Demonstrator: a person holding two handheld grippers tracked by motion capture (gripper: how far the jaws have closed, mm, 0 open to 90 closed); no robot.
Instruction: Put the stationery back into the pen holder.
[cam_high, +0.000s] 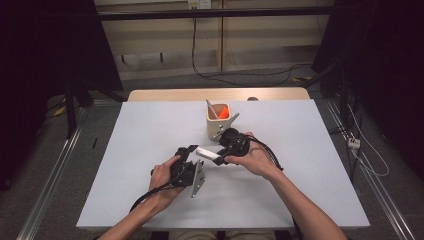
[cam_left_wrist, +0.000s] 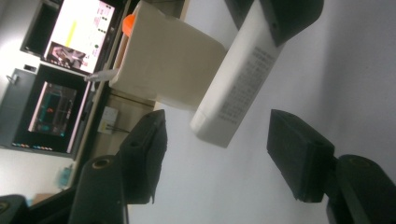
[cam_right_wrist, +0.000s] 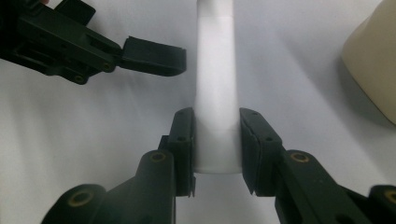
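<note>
Two black jaws of the right gripper (cam_right_wrist: 217, 140) clamp a smooth white oblong block (cam_right_wrist: 215, 93); the left gripper (cam_left_wrist: 217, 154) gapes beside its printed end, near a matte beige cup (cam_high: 218, 122).

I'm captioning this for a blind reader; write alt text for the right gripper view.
The right gripper clamps a white tube between its black jaws above a white table. The left gripper reaches in from upper left, and a beige cup sits at right.
</note>
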